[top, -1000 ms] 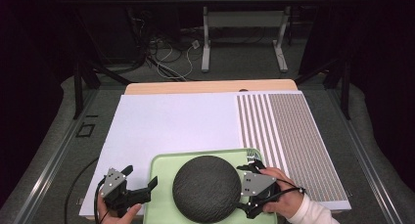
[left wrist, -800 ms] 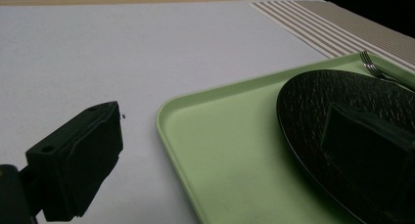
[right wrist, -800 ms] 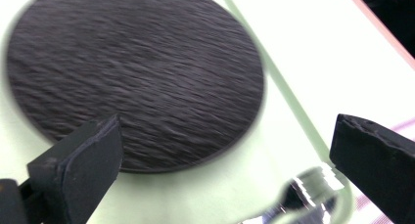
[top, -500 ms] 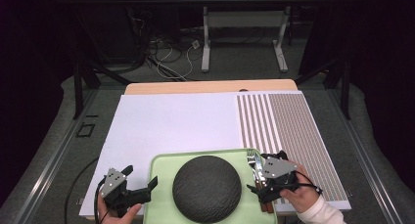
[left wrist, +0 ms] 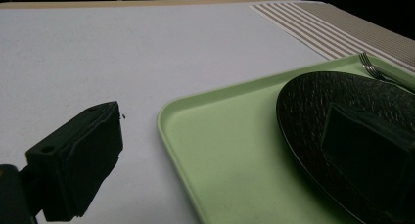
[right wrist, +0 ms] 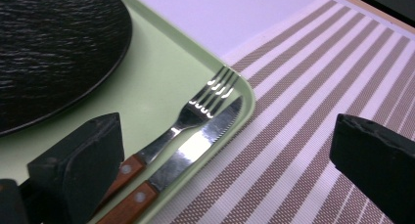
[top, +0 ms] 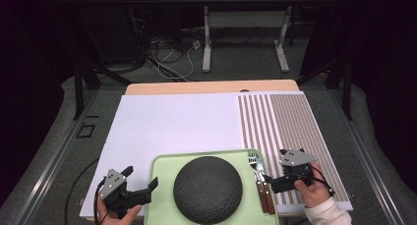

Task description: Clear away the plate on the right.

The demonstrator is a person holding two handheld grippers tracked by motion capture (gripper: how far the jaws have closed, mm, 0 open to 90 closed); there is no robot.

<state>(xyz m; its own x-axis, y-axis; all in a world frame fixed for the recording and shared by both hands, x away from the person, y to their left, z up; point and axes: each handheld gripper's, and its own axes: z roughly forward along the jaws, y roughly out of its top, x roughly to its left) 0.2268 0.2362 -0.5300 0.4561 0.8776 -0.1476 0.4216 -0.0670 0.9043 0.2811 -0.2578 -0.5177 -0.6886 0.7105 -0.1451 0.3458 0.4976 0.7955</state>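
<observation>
Cutlery looks light, stiff and slippery at the steel, so the wooden handles are likely the best grip. The right gripper (top: 265,178), wide open and empty, sits at the tray's (top: 162,195) right edge, where the steak knife (right wrist: 188,158) and fork (right wrist: 183,119) lie side by side. The left gripper (top: 142,181) gapes empty beside the dark slate plate (top: 207,189).
</observation>
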